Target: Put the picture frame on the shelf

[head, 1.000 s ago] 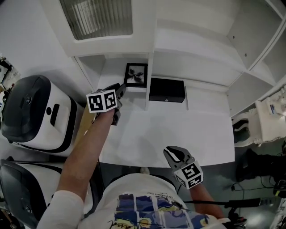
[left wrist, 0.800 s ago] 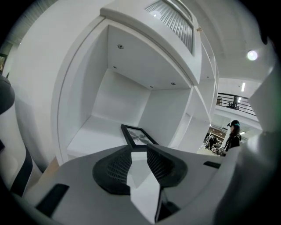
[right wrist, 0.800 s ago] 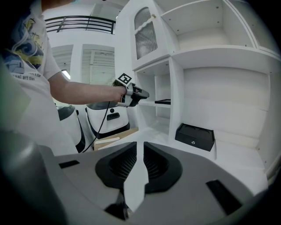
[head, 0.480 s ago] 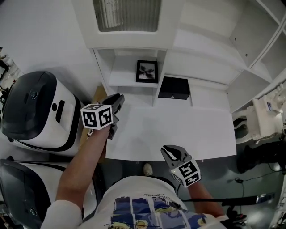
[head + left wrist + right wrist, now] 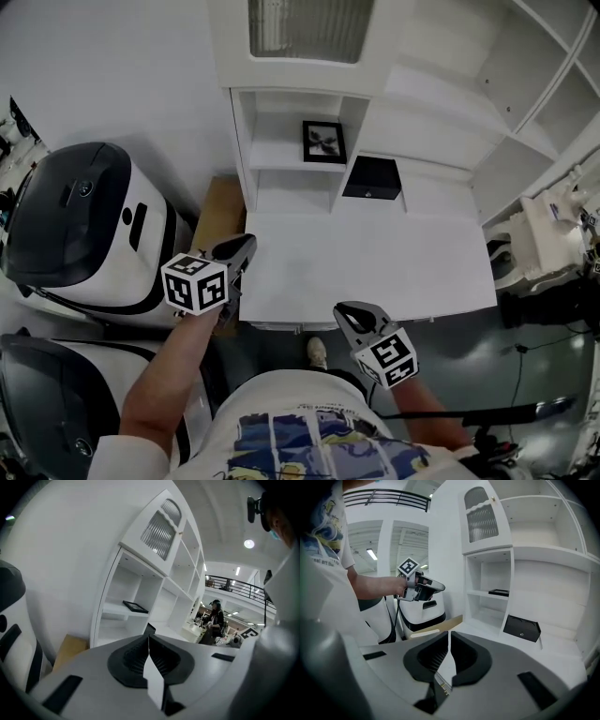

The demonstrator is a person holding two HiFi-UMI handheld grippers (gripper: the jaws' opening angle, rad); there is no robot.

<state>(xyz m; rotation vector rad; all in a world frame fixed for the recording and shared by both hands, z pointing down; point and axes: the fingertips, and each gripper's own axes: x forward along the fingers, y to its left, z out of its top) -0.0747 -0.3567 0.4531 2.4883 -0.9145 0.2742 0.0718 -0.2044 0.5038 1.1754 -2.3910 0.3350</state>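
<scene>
The black picture frame [image 5: 323, 141] lies flat on the middle board of the narrow white shelf [image 5: 281, 155], also seen in the left gripper view [image 5: 135, 606] and the right gripper view [image 5: 499, 592]. My left gripper [image 5: 246, 247] hovers far from it, near the table's front left corner. Its jaws [image 5: 149, 639] have just been closing and now meet with nothing between them. From the right gripper view the left gripper [image 5: 436, 587] shows in the air at the left. My right gripper [image 5: 349, 315] hangs off the table's front edge, shut and empty [image 5: 449, 633].
A black box [image 5: 372, 178] stands at the back of the white table [image 5: 375, 272], right of the narrow shelf. Two white-and-black machines [image 5: 84, 225] and a brown board [image 5: 220, 211] stand at the left. Open white shelving [image 5: 525, 112] runs along the right.
Both grippers have drawn back from the shelf toward the table's front edge. The left one, open beside the frame a second ago, is now shut. The frame stays on the shelf.
</scene>
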